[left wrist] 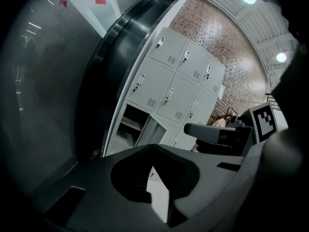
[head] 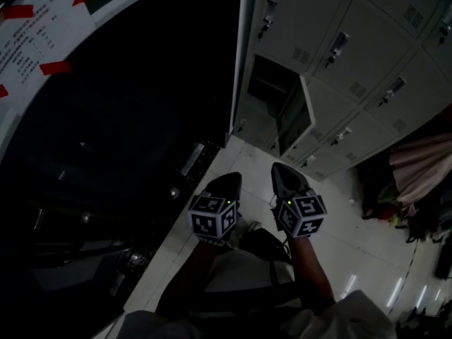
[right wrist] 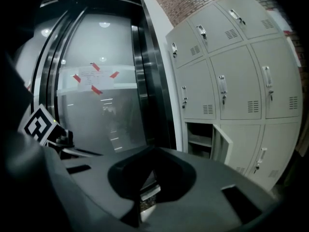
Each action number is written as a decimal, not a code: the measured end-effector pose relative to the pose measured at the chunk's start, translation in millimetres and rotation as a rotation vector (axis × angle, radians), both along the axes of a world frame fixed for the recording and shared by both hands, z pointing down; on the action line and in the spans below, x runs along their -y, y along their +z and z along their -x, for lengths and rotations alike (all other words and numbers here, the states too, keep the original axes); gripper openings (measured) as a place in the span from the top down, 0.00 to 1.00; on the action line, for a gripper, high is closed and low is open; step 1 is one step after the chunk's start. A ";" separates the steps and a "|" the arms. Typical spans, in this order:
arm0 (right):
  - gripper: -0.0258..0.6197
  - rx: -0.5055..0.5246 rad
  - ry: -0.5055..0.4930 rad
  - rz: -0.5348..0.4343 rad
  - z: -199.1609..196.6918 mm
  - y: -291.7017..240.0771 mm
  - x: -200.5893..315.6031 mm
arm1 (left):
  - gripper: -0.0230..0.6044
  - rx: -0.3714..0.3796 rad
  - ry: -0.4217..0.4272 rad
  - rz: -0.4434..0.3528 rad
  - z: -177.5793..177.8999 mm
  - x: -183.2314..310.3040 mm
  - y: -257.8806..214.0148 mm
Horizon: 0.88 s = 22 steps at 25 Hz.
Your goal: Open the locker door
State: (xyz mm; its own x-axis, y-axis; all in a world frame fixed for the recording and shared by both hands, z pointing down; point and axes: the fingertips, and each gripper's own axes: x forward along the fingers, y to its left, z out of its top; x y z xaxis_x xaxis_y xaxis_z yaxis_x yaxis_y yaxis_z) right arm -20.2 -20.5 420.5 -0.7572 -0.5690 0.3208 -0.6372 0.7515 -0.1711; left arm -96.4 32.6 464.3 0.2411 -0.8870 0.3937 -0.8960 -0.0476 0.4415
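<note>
Both dark matte tools, left tool (head: 227, 182) and right tool (head: 284, 171), hold their tapered jaws closed on nothing above the glossy tiled floor (head: 353, 239). Ahead, 1 flat grey metal locker door (head: 293, 119) stands ajar in the leftmost column of lockers (head: 367, 55).

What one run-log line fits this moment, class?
locker door: open | left gripper: shut, empty | right gripper: shut, empty | contact: none

I see pale tiled floor (head: 353, 253) open ahead; grey metal locker bank (head: 367, 55) blocks, ajar grey locker door (head: 293, 122) jutting out; dark glass wall (head: 127, 133) hems left.
</note>
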 end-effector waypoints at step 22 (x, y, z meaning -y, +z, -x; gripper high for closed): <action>0.95 0.051 -0.053 -0.039 -62.7 -31.9 -18.4 | 0.97 0.045 -0.050 -0.083 -64.9 -10.8 -41.7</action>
State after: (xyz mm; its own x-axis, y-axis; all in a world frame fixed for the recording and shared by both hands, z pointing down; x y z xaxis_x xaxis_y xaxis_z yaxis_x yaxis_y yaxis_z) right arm 42.5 -2.1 388.7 -0.8012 -0.5393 0.2595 -0.5878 0.7904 -0.1724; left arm -31.5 43.4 422.6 0.1797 -0.9275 0.3277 -0.9170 -0.0373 0.3971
